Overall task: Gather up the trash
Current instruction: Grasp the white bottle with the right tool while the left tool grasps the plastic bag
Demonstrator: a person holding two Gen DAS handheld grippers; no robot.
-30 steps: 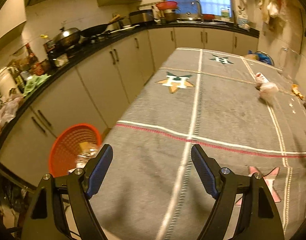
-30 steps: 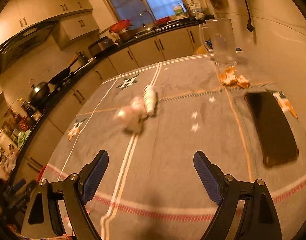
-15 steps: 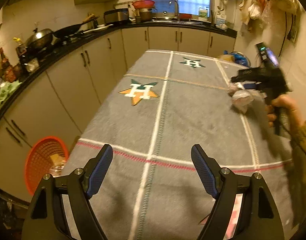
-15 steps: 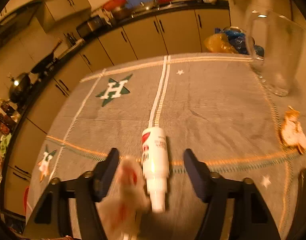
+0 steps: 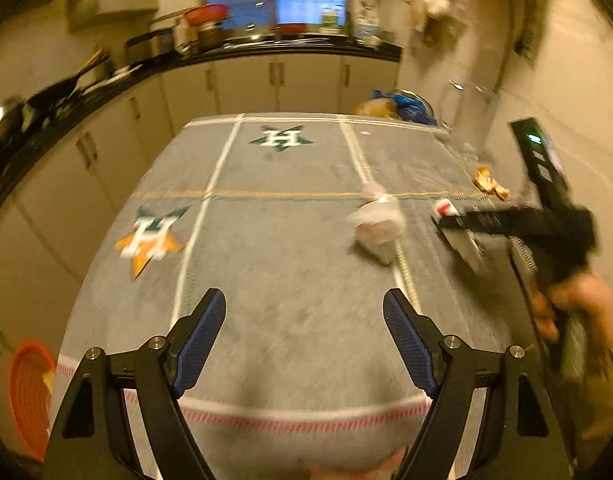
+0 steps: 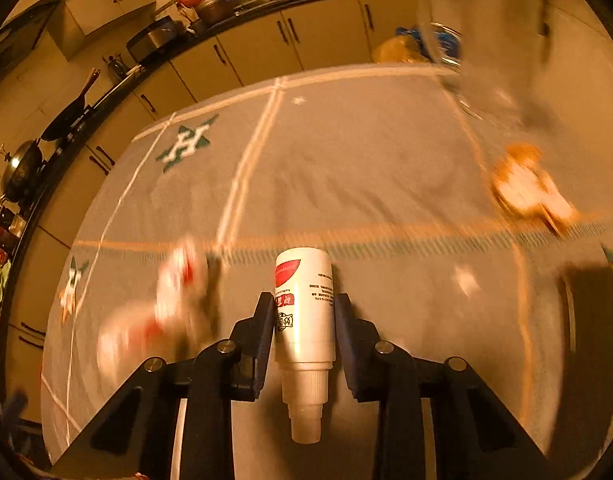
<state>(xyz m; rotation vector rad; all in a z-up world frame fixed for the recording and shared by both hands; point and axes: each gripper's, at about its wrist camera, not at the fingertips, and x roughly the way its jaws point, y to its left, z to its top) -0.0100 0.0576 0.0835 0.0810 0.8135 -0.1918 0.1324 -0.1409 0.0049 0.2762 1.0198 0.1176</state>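
My right gripper [image 6: 304, 316] is shut on a white bottle with a red label [image 6: 304, 304], held lengthwise between the jaws just above the grey cloth. In the left wrist view the same bottle [image 5: 460, 240] shows in the right gripper [image 5: 462, 224] at the table's right. A crumpled white wrapper [image 6: 178, 280] lies just left of the bottle; it also shows in the left wrist view [image 5: 376, 224]. Orange peel scraps [image 6: 526, 192] lie at the right. My left gripper [image 5: 304, 340] is open and empty above the near part of the table. An orange waste basket [image 5: 28, 392] stands on the floor at the lower left.
A glass mug [image 6: 482, 40] stands at the far right of the table. A dark phone [image 6: 590, 340] lies at the right edge. Kitchen cabinets and a cluttered counter [image 5: 106, 76] run along the left and back. Bags [image 5: 398, 106] sit beyond the table's far edge.
My right gripper moved forward over the bottle and closed on it; the wrapper now lies to its left. My left gripper swung right, so the basket slid to the frame's lower left.
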